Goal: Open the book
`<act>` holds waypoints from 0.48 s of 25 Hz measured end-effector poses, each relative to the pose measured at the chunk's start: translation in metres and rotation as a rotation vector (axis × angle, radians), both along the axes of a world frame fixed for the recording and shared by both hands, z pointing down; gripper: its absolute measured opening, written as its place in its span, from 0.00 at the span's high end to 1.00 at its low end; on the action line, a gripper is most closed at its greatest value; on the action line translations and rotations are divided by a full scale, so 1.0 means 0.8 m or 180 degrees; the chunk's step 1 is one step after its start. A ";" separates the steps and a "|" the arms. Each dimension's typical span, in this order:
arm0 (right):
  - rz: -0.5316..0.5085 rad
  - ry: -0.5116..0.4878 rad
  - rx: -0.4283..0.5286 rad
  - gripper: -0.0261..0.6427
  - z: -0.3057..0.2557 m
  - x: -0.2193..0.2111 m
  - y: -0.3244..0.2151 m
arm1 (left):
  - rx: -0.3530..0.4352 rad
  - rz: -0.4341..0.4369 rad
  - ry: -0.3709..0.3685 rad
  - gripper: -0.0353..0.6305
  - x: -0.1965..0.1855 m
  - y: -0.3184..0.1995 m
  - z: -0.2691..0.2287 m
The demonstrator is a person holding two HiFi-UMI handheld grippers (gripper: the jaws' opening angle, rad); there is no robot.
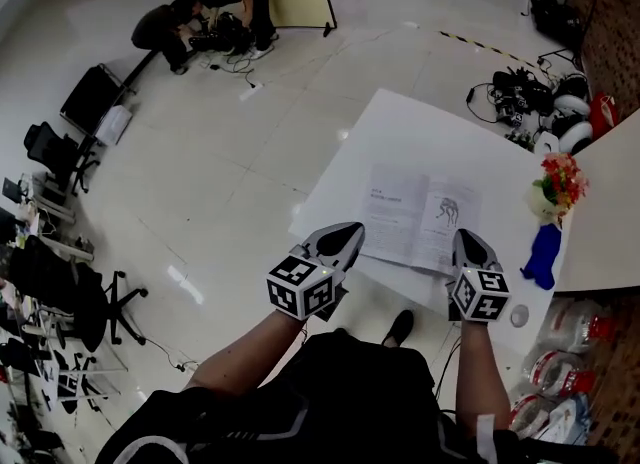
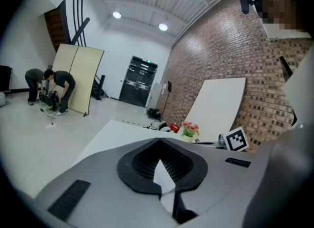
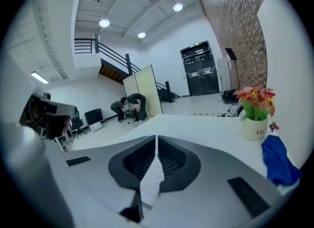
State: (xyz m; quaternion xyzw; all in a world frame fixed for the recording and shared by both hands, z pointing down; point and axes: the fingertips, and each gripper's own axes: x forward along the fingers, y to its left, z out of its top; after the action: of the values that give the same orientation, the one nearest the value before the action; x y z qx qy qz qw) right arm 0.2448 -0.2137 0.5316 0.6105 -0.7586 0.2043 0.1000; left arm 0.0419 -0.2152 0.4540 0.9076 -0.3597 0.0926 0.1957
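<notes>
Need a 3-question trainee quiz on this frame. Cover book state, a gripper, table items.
1. True or false: the white printed paper book lies shut on the white table.
2. What is pinched in the right hand-held gripper? A) a printed page of the book B) a pen C) nothing
3. Fill in: the crumpled cloth beside the white pot of red and yellow flowers is ___ in colour.
Key: 1 false, it lies open; 2 A; 3 blue.
</notes>
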 end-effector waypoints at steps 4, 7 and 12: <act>0.0239 -0.0026 0.0290 0.95 -0.071 -0.023 0.054 | 0.0226 0.0266 0.0083 0.95 -0.039 0.033 -0.022; 0.0371 0.0020 0.0483 0.95 -0.120 -0.052 0.104 | 0.0361 0.0486 0.0127 0.95 -0.072 0.063 -0.034; 0.0487 0.0008 0.0710 0.95 -0.177 -0.089 0.181 | 0.0405 0.0648 0.0294 0.95 -0.097 0.103 -0.054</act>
State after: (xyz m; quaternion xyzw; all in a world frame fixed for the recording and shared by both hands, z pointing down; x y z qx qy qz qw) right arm 0.1736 -0.0692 0.3901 0.6742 -0.7277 0.1250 0.0166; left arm -0.0356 -0.1330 0.4109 0.9533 -0.2614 0.0471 0.1437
